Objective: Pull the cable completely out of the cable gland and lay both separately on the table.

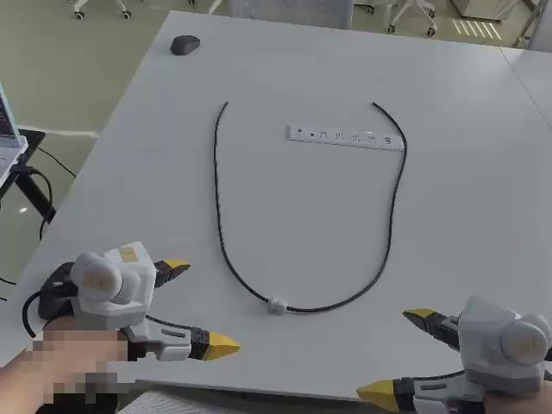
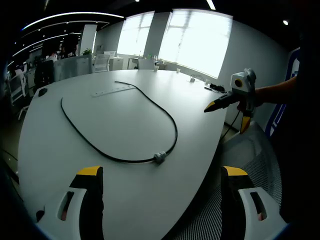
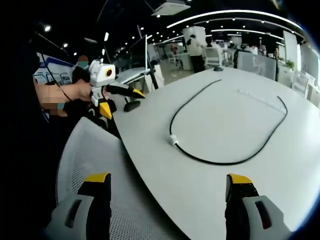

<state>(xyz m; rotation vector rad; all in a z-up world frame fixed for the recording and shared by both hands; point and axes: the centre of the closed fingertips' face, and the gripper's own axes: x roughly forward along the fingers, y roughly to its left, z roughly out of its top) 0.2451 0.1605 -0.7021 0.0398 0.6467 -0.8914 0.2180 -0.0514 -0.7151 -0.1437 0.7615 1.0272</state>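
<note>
A long black cable (image 1: 222,233) lies in a U-shaped loop on the white table (image 1: 155,172). A small grey cable gland (image 1: 276,304) sits on it at the bottom of the loop, near the front edge. The cable (image 2: 120,112) and gland (image 2: 159,157) also lie ahead of the left jaws, and the cable (image 3: 225,160) and gland (image 3: 173,140) ahead of the right jaws. My left gripper (image 1: 199,304) is open at the front left, left of the gland. My right gripper (image 1: 398,355) is open at the front right. Both hold nothing.
A white power strip (image 1: 345,138) lies inside the loop's far end. A dark mouse (image 1: 185,44) sits at the far left corner. A mesh chair (image 3: 90,165) stands by the table's front edge. Laptop and cables sit off the table's left side (image 1: 17,164).
</note>
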